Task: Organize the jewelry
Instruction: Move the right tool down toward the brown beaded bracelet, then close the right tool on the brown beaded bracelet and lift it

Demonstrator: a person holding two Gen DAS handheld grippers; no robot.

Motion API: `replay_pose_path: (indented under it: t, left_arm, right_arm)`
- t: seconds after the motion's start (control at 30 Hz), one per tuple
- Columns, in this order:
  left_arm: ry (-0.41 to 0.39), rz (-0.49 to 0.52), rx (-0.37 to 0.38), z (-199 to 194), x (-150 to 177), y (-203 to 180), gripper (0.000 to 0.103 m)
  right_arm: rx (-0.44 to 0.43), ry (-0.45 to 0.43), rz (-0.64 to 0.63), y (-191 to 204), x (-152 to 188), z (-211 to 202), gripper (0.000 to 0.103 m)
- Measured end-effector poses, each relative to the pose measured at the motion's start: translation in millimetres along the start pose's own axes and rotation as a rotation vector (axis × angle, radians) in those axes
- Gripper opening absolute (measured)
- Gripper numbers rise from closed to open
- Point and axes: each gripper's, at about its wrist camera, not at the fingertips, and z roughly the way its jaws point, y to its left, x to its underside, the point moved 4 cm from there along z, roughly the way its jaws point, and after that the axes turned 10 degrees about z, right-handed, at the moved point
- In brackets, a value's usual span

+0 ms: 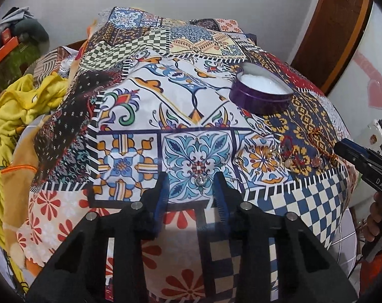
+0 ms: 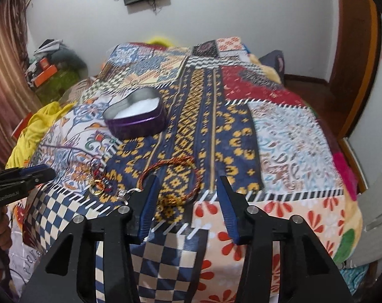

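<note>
Nearest in the left wrist view, the left gripper (image 1: 191,179) stands with its black, blue-padded fingers wide apart and holds nothing; it sits low over a patchwork-printed bedspread (image 1: 130,116). Between its fingertips, on a blue floral tile of the print, lies a small clear glass bead or stud (image 1: 199,181). To the right of it a loose scatter of small jewelry pieces (image 1: 295,157), wire hoops, red thread and little charms, rests on the navy-and-yellow patch, close to the tip of the right gripper (image 1: 342,149).

In the right wrist view the right gripper's fingers are likewise spread wide and empty. Just ahead of them lies a red-and-gold braided cord bracelet (image 2: 170,180), its near left edge passing behind the left finger; whether they touch cannot be told. A gold ring with red thread (image 2: 98,186) sits just left of the bracelet.

Farther back on the cloth stands a purple heart-shaped tin with white lining (image 1: 260,96), open and well apart from the jewelry. Beyond the bed, a crumpled yellow blanket (image 1: 19,111) lies at the left.
</note>
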Motion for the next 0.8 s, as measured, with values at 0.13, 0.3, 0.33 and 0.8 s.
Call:
replay_pose_path:
  t: [0.13,0.3,0.33,0.8]
  left_arm:
    - [-0.007,0.012,0.009,1.1,1.4,-2.5,0.032]
    - [-0.006,0.027,0.011,5.0,-0.9,-3.0,0.028]
    - [-0.007,0.028,0.012,5.5,-1.4,-3.3,0.027]
    - [-0.025,0.040,0.017,5.0,-3.6,-9.5,0.009]
  right_arm:
    - [-0.019,0.019,-0.026,4.1,7.8,-1.8,0.043]
    - [-0.012,0.051,-0.057,10.2,14.6,8.0,0.043]
    - [-0.011,0.056,-0.056,10.1,15.7,10.8,0.043]
    - [-0.055,0.050,-0.036,12.1,11.7,16.0,0.019]
